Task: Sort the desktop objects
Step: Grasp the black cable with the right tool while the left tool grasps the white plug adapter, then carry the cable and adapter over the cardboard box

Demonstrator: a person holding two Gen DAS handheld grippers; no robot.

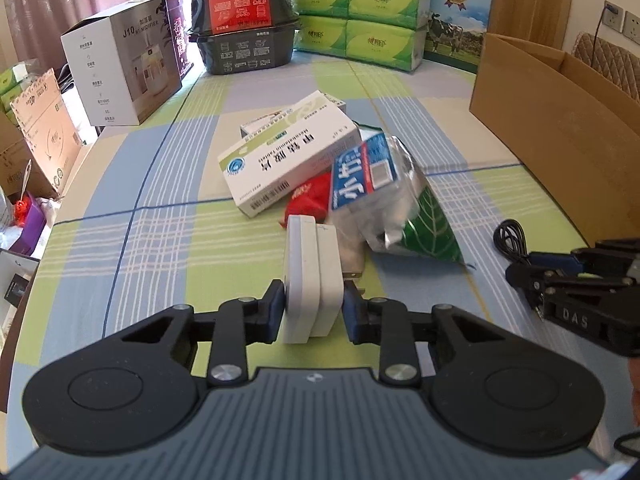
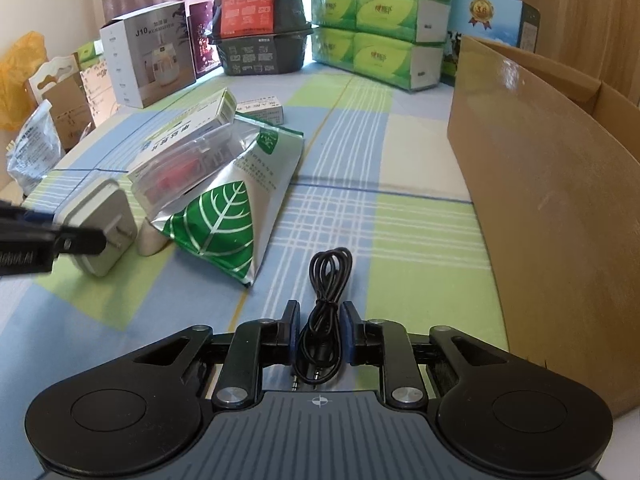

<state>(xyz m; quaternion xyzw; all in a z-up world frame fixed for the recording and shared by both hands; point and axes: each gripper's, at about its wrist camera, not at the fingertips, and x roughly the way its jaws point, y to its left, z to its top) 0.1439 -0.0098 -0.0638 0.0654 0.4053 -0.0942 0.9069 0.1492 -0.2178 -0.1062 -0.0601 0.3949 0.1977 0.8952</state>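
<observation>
**Dual pick in hand: charger gripped, cable straddled.**

The left gripper is clamped on the white rectangular plastic plug-in charger, just beside the silver foil pouch with green leaf print on the checked tablecloth. The right gripper stands narrowly parted around the coiled black audio cable, pads apparently not yet pinching it. Likely next: close on the cable, lift both items, carry them to the open brown cardboard box at right.

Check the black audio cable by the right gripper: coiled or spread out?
Coiled. The black cable lies in a loose bundle of loops on the tablecloth, between the right gripper's fingers, plugs nearest the camera.
</observation>
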